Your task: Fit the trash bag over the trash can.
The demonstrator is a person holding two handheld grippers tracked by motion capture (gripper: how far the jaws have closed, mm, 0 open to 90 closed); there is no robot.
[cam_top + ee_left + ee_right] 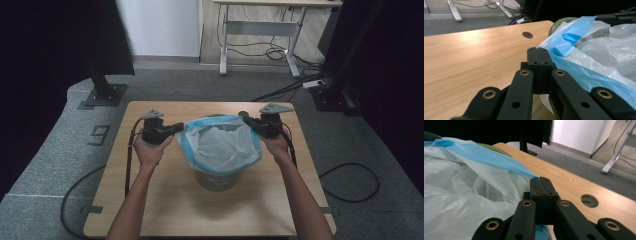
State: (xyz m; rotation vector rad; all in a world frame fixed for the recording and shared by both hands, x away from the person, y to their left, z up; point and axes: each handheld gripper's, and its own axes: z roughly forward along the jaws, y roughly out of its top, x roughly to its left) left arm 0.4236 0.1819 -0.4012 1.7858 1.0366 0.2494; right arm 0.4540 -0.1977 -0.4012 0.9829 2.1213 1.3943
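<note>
The desk (150, 200) is showing a pale wood grain. The bin (218, 180) is showing olive green under a bag (220, 142) that is looking translucent white with a light blue band around its rim. Each hand-held gripper, left (176, 128) and right (246, 119), is showing black, with brass-coloured pivot rings. The floor carpet (45, 160) is looking grey.
</note>
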